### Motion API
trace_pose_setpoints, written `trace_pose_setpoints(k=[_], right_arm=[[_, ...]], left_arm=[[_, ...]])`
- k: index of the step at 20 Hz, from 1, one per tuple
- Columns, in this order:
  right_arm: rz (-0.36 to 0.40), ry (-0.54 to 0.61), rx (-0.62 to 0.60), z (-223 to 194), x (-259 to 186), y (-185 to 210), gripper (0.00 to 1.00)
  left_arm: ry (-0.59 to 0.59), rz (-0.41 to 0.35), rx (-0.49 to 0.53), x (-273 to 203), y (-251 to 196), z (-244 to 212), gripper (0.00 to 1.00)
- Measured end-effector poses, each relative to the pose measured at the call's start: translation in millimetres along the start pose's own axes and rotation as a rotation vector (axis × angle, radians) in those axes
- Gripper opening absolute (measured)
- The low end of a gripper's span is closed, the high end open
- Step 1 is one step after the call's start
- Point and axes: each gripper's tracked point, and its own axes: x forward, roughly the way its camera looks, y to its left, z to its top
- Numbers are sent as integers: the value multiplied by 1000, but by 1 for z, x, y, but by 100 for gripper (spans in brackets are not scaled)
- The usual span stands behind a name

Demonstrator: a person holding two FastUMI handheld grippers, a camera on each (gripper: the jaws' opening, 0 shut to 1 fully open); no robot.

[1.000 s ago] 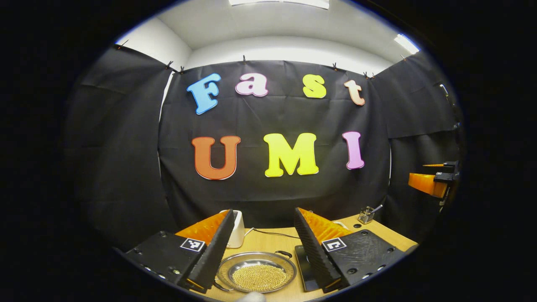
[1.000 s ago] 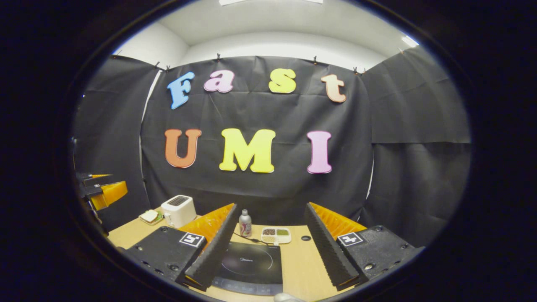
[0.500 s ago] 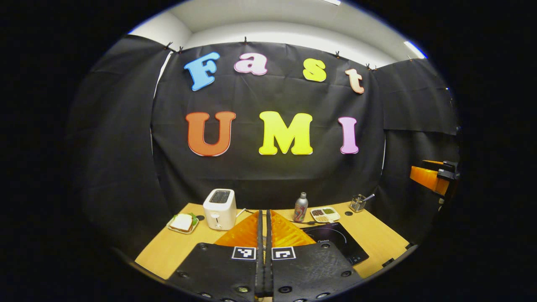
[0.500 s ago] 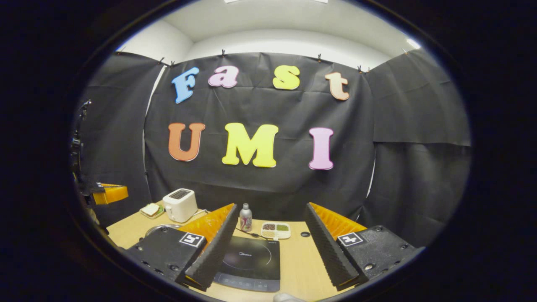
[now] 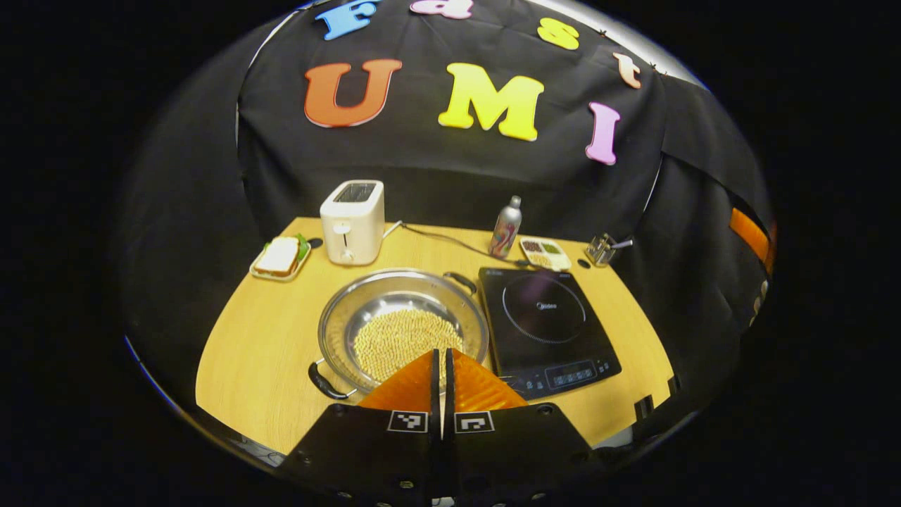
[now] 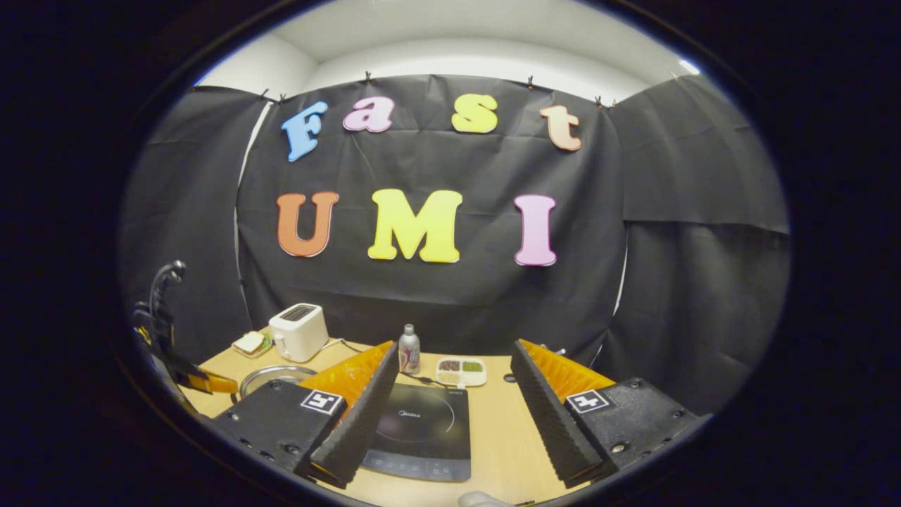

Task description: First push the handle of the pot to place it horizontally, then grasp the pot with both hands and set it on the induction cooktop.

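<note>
A shallow steel pot (image 5: 401, 324) holding pale beans stands on the wooden table (image 5: 267, 359), left of the black induction cooktop (image 5: 545, 320). Its two dark handles lie on a diagonal, one near-left (image 5: 327, 384) and one far-right (image 5: 461, 280). My left gripper (image 5: 442, 355) is shut with nothing in it, its tips over the pot's near rim, seen from above. In the right gripper view my right gripper (image 6: 454, 346) stands open above the table, with the cooktop (image 6: 422, 429) between its fingers and the pot's rim (image 6: 271, 373) to the left.
Along the back stand a white toaster (image 5: 352, 222), a sandwich on a plate (image 5: 280, 257), a bottle (image 5: 505, 229), a divided snack tray (image 5: 545, 253) and a small utensil holder (image 5: 602, 248). A cable (image 5: 443, 239) runs behind the pot.
My left gripper went from open to shut, then rose and tipped down, so the pot and table now show from above. My right gripper stayed open and barely moved.
</note>
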Motion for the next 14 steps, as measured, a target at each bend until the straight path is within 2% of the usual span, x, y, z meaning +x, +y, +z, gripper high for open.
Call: trace_pose_setpoints(k=[2, 3, 4, 5, 6, 7, 11, 14], right_arm=[[-6, 13, 8, -5, 4, -4, 96], [-10, 21, 5, -7, 5, -5, 100], [-14, 27, 3, -10, 7, -7, 97], [-17, 30, 3, -11, 8, -9, 96], [-19, 31, 8, -12, 8, -9, 100], [-21, 32, 14, -12, 10, -10, 100], [-27, 55, 28, -22, 14, -13, 97], [-35, 66, 31, -26, 17, -17, 100]], left_arm=[[86, -7, -28, 13, 4, -28, 0], [123, -5, -34, 19, 7, -38, 0], [155, 0, -31, 21, 11, -47, 10], [188, -2, -21, 25, 13, -56, 0], [222, -3, -9, 28, 16, -63, 10], [248, -3, 1, 32, 19, -69, 0], [344, 13, 43, 47, 33, -84, 0], [392, 19, 67, 56, 44, -90, 0]])
